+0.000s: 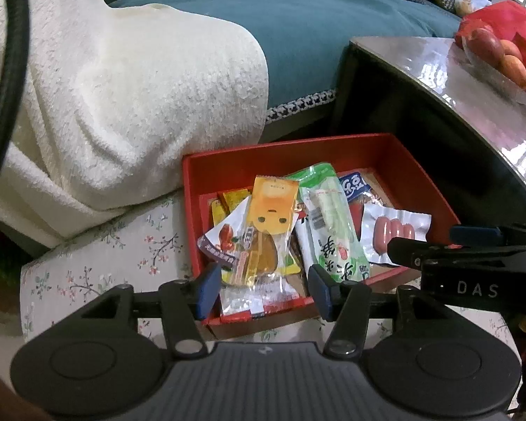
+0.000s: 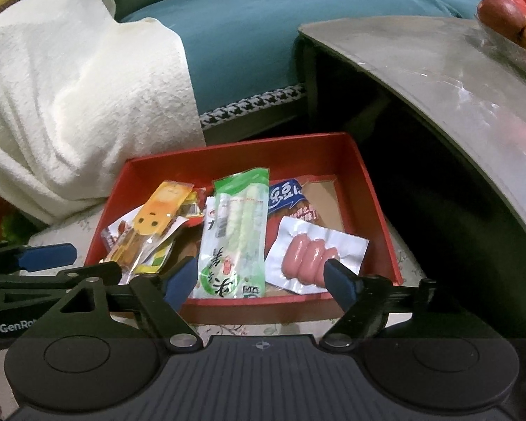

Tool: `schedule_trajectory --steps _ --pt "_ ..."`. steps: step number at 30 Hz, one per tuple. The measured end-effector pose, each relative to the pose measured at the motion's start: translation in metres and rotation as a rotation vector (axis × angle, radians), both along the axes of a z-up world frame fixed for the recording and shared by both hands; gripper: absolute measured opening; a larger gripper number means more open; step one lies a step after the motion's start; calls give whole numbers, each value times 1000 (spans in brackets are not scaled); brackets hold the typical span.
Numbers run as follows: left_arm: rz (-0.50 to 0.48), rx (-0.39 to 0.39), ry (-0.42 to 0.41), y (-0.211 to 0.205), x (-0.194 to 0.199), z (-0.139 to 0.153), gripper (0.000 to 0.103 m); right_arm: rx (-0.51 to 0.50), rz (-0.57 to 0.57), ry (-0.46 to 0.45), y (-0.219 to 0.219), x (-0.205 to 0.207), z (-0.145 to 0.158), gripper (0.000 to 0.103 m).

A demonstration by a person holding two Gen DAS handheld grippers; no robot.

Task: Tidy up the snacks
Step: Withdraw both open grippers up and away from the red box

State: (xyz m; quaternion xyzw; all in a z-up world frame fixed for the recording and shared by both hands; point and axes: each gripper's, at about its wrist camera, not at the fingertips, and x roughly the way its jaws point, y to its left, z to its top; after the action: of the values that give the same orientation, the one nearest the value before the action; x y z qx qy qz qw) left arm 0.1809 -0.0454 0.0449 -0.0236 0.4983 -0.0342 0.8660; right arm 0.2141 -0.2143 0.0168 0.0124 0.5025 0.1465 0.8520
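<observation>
A red box (image 1: 287, 147) on a floral stool holds several snack packets: an orange one with a face (image 1: 271, 207), a long green one (image 1: 329, 224), a white pack of pink sausages (image 1: 394, 233) and a blue one (image 1: 354, 186). My left gripper (image 1: 263, 293) hovers open over the box's near left corner; the orange packet's lower end lies between its blue pads, untouched. My right gripper (image 2: 259, 280) stands wide open over the near wall (image 2: 256, 303), straddling the green packet (image 2: 235, 231). Its right fingertip (image 2: 340, 280) is next to the sausage pack (image 2: 312, 252).
A white blanket (image 1: 122, 87) drapes over the teal sofa (image 1: 280, 35) behind the box. A grey table (image 1: 456, 77) overhangs at the right, with a dish of fruit (image 1: 498, 59) on it. The floral stool (image 1: 105, 266) extends left of the box.
</observation>
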Motion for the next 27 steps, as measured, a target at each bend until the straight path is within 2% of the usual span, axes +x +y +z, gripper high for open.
schedule_trajectory --steps 27 --pt "39 13 8 5 -31 1 54 -4 -44 21 2 -38 9 90"
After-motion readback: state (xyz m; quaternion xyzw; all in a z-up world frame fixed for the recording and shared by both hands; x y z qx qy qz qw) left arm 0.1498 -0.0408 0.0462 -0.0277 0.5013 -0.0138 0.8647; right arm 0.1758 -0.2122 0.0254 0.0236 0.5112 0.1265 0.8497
